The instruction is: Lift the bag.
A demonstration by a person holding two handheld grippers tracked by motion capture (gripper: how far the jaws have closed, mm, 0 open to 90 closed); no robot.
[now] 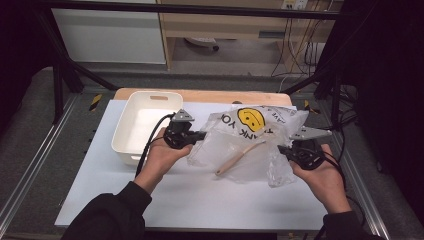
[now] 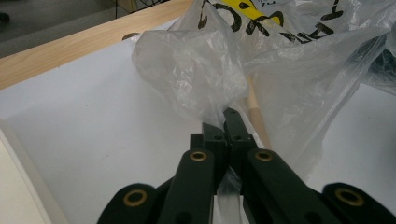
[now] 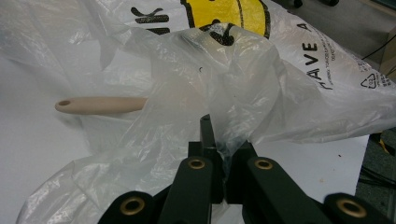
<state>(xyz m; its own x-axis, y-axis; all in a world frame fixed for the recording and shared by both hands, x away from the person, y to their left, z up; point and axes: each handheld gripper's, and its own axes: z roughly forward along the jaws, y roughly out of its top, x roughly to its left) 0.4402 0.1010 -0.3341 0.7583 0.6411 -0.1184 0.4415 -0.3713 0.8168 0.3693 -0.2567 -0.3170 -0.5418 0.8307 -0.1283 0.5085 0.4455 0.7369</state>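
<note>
A clear plastic bag (image 1: 250, 137) with a yellow smiley face and black lettering is stretched between my two grippers over the white table top (image 1: 200, 200). My left gripper (image 1: 201, 135) is shut on the bag's left edge (image 2: 205, 93), film pinched between its jaws. My right gripper (image 1: 281, 149) is shut on the bag's right edge (image 3: 224, 116). A pale wooden utensil handle (image 1: 239, 157) lies inside the bag, its end poking out (image 3: 98, 105). Through the film its shaft shows in the left gripper view (image 2: 258, 116).
A white rectangular bin (image 1: 145, 125) stands on the table to the left of my left hand. A wooden board edge (image 1: 200, 95) runs along the table's far side. Cables and a black frame lie beyond the table.
</note>
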